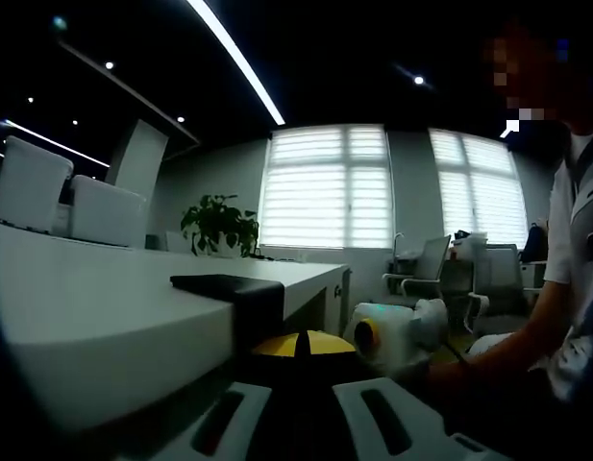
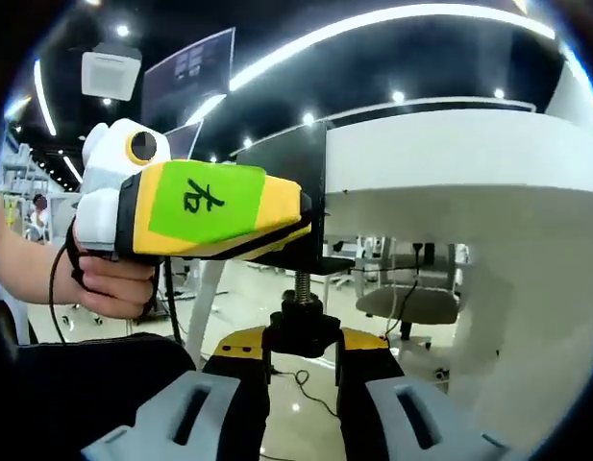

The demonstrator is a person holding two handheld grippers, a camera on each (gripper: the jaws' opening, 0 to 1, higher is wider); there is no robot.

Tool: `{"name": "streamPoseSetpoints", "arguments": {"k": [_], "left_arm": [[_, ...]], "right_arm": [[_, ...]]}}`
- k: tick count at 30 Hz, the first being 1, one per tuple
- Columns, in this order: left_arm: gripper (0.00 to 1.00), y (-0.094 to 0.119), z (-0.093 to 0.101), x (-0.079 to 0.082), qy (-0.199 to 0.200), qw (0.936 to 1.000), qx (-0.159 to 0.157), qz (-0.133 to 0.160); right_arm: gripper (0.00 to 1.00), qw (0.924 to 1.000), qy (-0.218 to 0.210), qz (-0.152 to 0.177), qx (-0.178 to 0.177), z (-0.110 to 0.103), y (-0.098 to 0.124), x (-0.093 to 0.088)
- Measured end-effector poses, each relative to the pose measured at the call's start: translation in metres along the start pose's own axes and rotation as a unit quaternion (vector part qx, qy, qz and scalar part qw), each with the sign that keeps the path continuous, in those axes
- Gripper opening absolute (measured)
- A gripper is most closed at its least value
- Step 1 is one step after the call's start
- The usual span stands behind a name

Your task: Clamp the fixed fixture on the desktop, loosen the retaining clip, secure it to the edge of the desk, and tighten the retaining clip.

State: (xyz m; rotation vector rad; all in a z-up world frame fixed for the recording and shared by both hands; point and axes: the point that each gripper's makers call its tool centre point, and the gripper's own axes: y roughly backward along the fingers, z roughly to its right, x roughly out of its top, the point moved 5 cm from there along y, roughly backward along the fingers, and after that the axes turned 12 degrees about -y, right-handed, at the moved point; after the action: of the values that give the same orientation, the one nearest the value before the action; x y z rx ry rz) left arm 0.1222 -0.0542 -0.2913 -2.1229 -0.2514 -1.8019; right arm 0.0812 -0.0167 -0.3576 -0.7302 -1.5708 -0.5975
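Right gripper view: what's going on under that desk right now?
A person is fitting a black clamp fixture onto the edge of the white desk. In the right gripper view, the right gripper reaches up from below, its jaws closed around the black knob at the bottom of the clamp's screw. The left gripper, held in a hand, steadies the fixture at the desk edge. In the left gripper view, the fixture's top plate lies on the desktop.
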Motion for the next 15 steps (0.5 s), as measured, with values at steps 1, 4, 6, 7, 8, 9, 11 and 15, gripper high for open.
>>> {"name": "streamPoseSetpoints", "arguments": {"k": [1,4,6,7,8,9,11,15], "left_arm": [[0.01,0.000,0.000,0.000,0.000,1.0000,0.000,0.001],[0.01,0.000,0.000,0.000,-0.001,1.0000,0.000,0.000],[0.01,0.000,0.000,0.000,0.000,1.0000,0.000,-0.001],[0.01,0.001,0.000,-0.001,0.000,1.0000,0.000,-0.001],[0.01,0.001,0.000,-0.001,0.000,1.0000,0.001,-0.001],[0.01,0.001,0.000,-0.001,-0.001,1.0000,0.001,-0.001],[0.01,0.001,0.000,-0.001,0.000,1.0000,0.001,-0.001],[0.01,0.001,0.000,-0.001,-0.001,1.0000,0.001,-0.002]], "right_arm": [[0.24,1.0000,0.000,0.000,0.002,0.000,0.000,0.000],[0.24,0.9999,0.005,0.007,-0.006,-0.004,0.001,-0.001],[0.25,0.9987,0.012,0.005,-0.049,-0.002,0.006,-0.005],[0.27,0.9975,0.011,0.008,-0.070,-0.002,0.008,-0.007],[0.29,0.9968,0.008,0.008,-0.080,-0.003,0.010,-0.009],[0.31,0.9957,-0.006,0.010,-0.092,-0.005,0.013,-0.011],[0.32,0.9912,-0.047,0.024,-0.122,-0.010,0.021,-0.015],[0.32,0.9800,-0.095,0.042,-0.170,-0.020,0.027,-0.025]]}}
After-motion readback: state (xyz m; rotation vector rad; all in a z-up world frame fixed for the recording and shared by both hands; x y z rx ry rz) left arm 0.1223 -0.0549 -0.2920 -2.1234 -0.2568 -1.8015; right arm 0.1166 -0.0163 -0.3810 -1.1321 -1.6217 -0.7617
